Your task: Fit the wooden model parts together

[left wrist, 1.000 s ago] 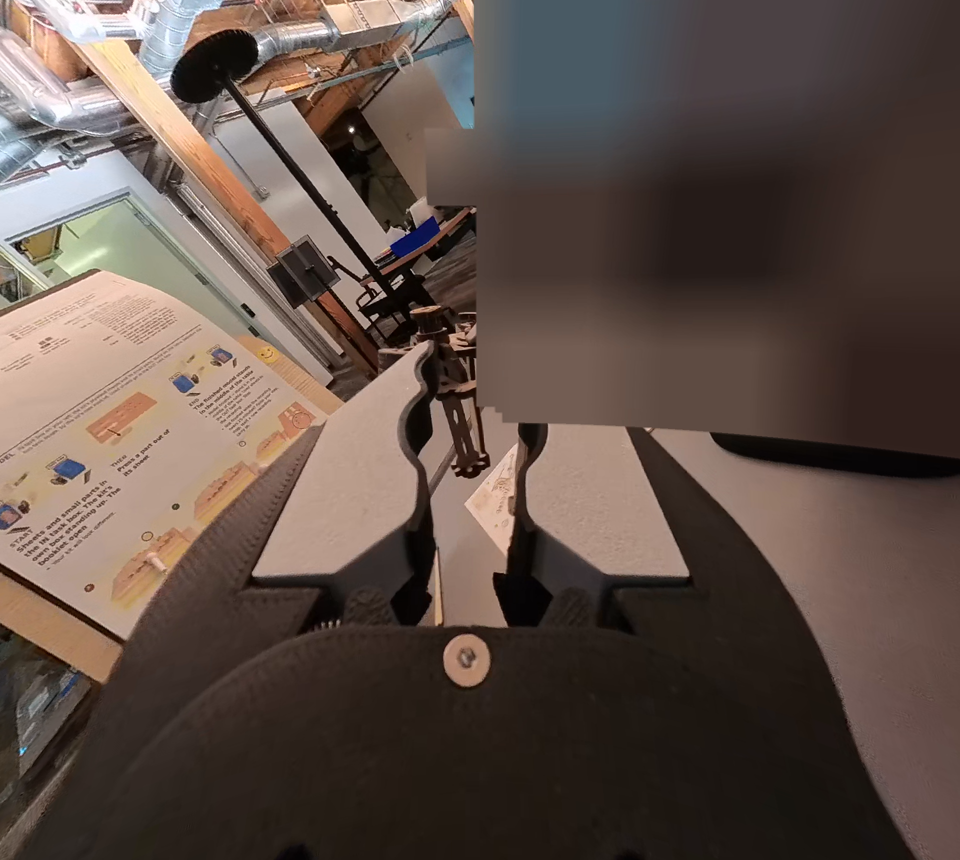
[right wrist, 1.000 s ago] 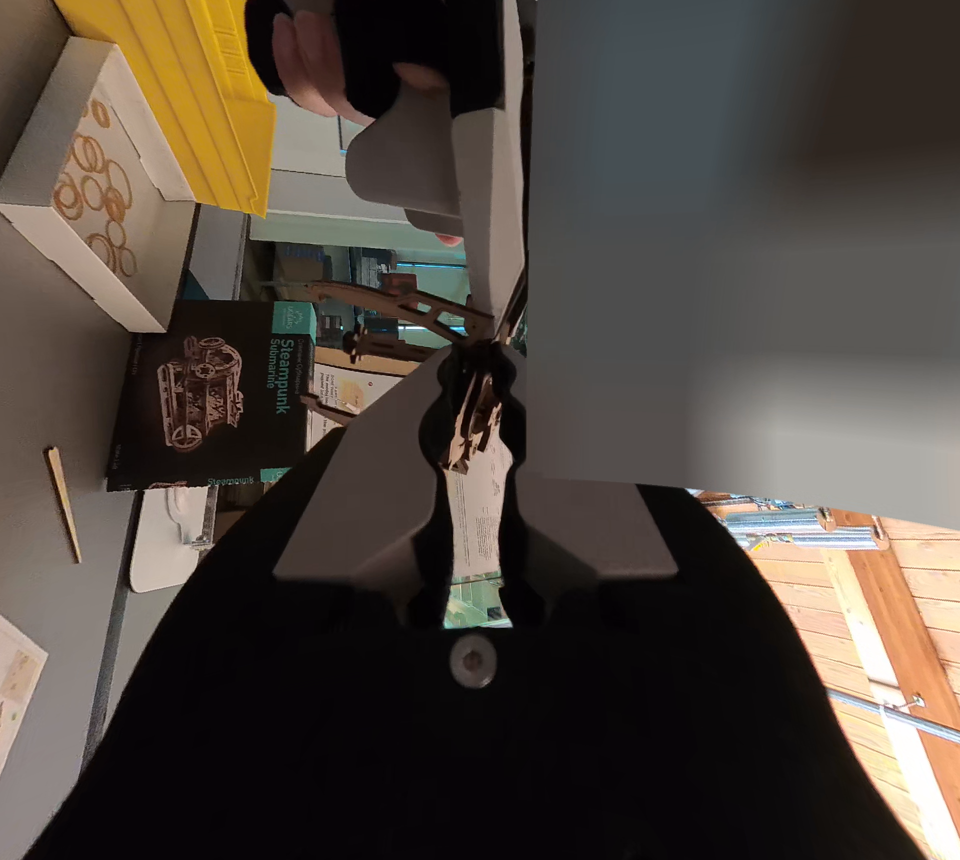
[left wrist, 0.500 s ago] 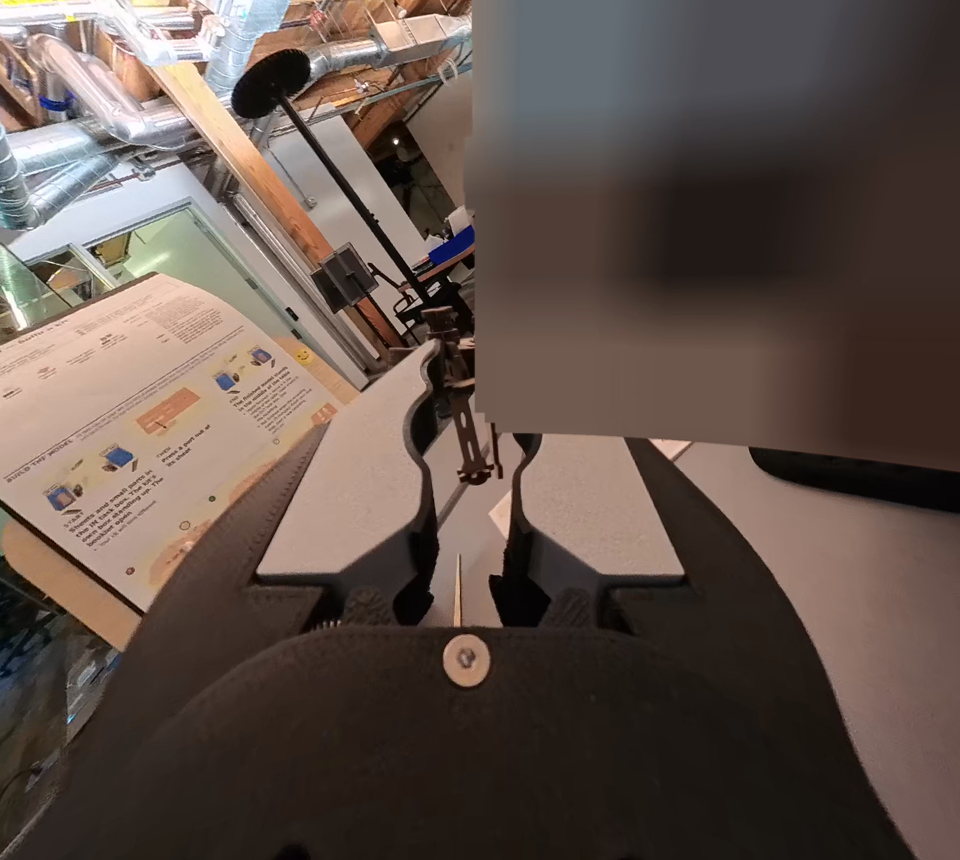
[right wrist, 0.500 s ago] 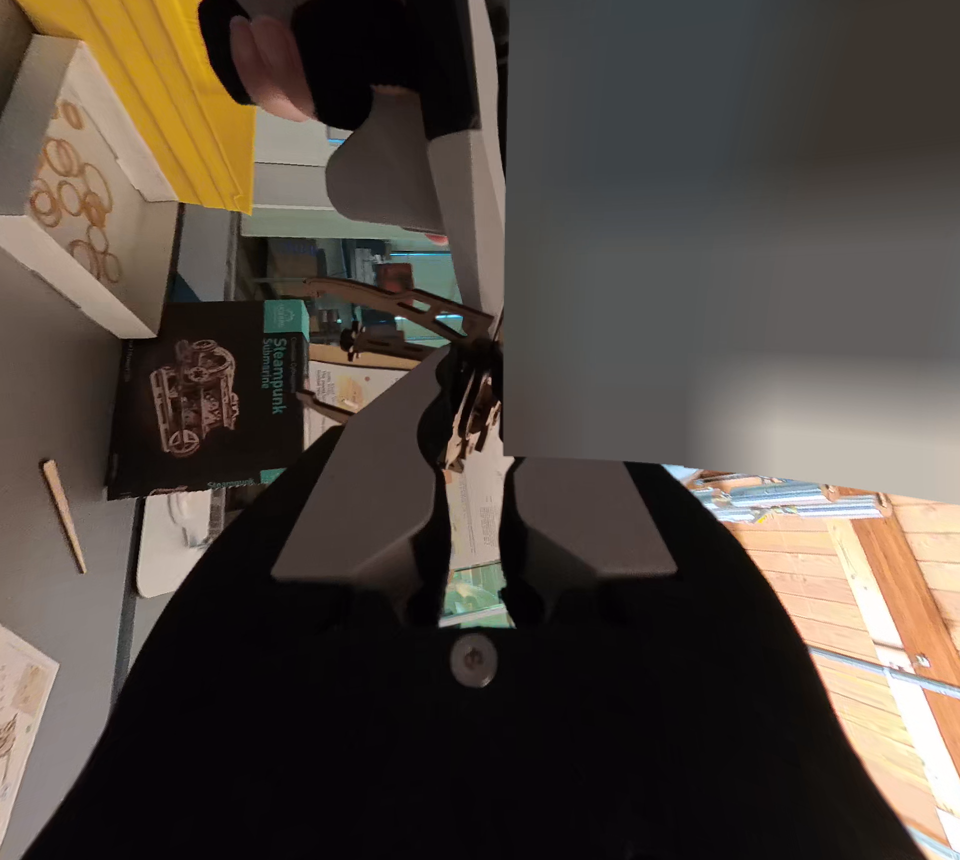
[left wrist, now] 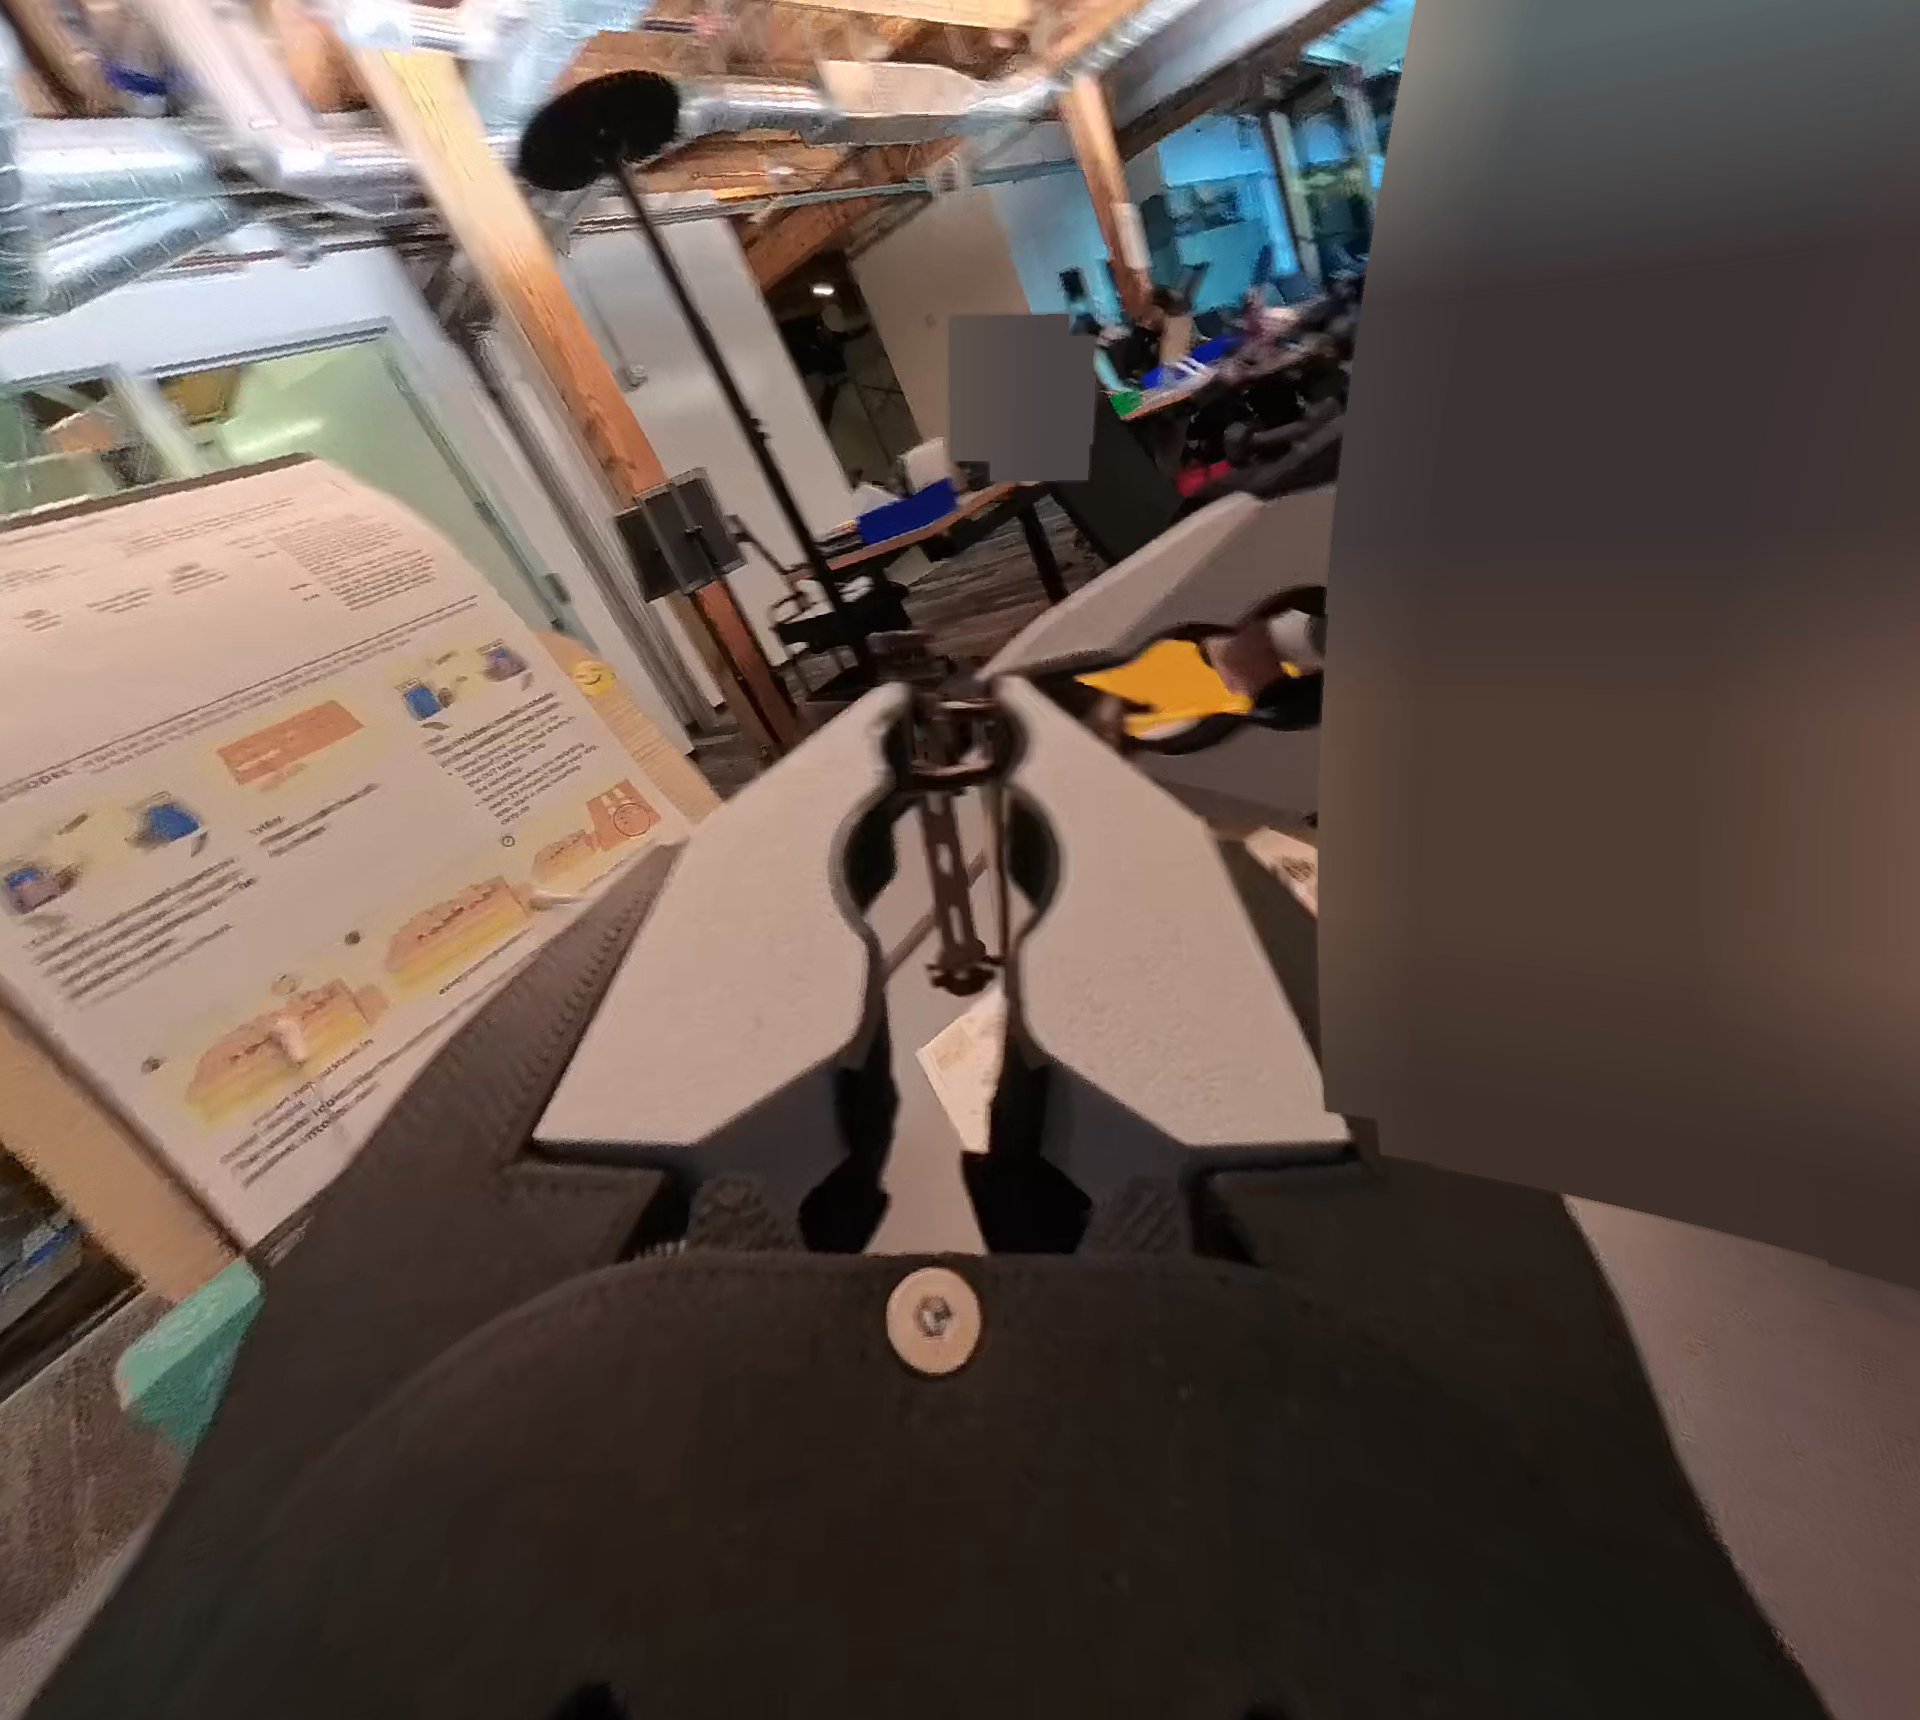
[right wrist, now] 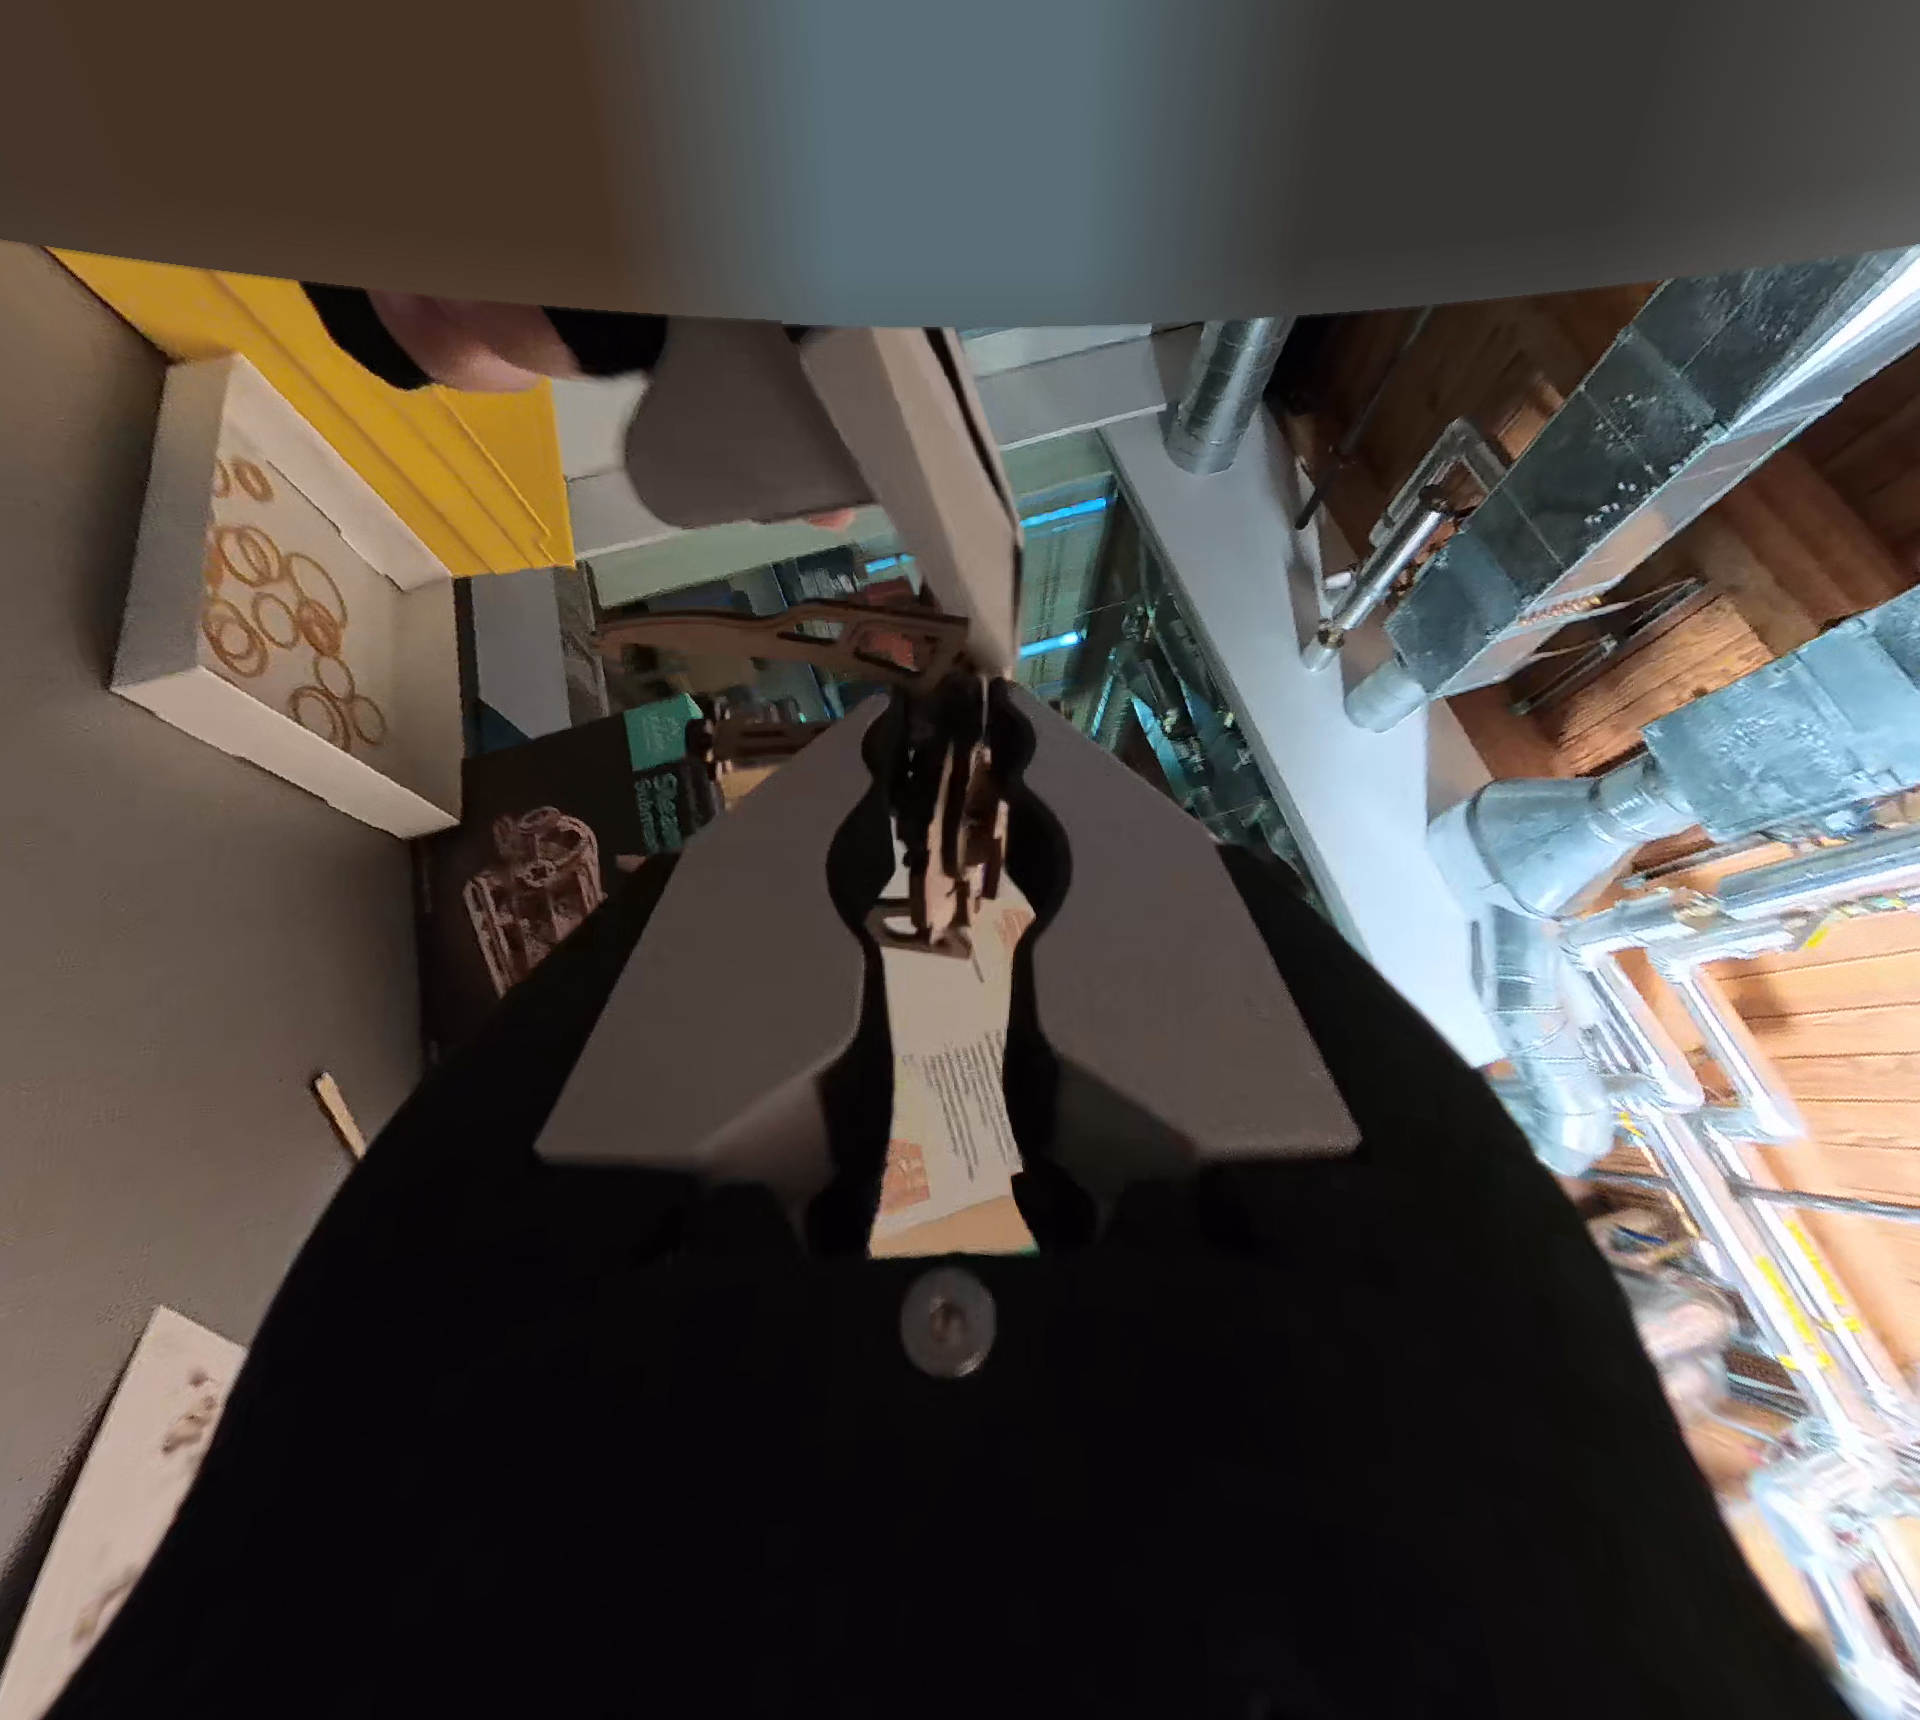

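In the left wrist view my left gripper (left wrist: 951, 696) is shut on a thin dark wooden strut (left wrist: 954, 860), seen edge-on between the fingers. The right gripper's grey finger (left wrist: 1127, 590) meets it tip to tip. In the right wrist view my right gripper (right wrist: 943, 706) is shut on a small layered wooden part (right wrist: 948, 839). The left gripper's finger (right wrist: 930, 496) comes down from above and holds the long wooden strut (right wrist: 790, 631), which runs off to the left. The two parts touch at the tips; the joint itself is hidden.
An open instruction booklet (left wrist: 260, 787) stands at the left. On the grey table are a white box of rubber bands (right wrist: 281, 600), a yellow bin (right wrist: 416, 403), the dark model box (right wrist: 540, 849), a loose wooden stick (right wrist: 338, 1114) and a part sheet (right wrist: 114, 1462).
Both grippers have turned while staying shut on their parts. The right gripper's finger now shows at my left gripper's tips. The long strut lies more level in the right wrist view.
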Available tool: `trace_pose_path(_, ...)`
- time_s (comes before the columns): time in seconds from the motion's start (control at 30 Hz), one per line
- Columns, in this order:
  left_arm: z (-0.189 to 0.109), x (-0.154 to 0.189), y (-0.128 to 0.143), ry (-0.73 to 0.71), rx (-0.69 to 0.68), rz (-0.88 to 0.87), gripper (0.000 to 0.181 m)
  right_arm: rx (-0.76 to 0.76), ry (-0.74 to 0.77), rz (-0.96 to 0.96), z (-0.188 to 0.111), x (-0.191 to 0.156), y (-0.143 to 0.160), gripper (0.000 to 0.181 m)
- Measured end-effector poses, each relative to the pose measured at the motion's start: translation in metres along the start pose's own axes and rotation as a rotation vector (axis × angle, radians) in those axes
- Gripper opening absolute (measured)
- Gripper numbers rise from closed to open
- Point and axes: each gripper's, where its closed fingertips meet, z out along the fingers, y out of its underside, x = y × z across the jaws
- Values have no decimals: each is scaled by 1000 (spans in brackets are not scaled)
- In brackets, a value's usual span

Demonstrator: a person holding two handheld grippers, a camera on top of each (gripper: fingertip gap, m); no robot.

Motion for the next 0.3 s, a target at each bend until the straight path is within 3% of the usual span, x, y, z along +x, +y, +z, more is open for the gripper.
trace_pose_path(0.03, -1, -3, -1, -12, 7, -12, 1, 24, 1, 17, 0, -1, -4, 15)
trace_pose_path(0.13, -3, -2, -4, 42, 23, -96, 8, -21, 24, -3, 4, 0, -2, 11)
trace_pose_path(0.17, -3, 1, -4, 73, 22, -110, 18, -54, 35, -26, 5, 1, 2, 11)
trace_pose_path(0.3, -2, 3, -1, 74, 3, -88, 20, -44, 40, -47, 4, -1, 4, 10)
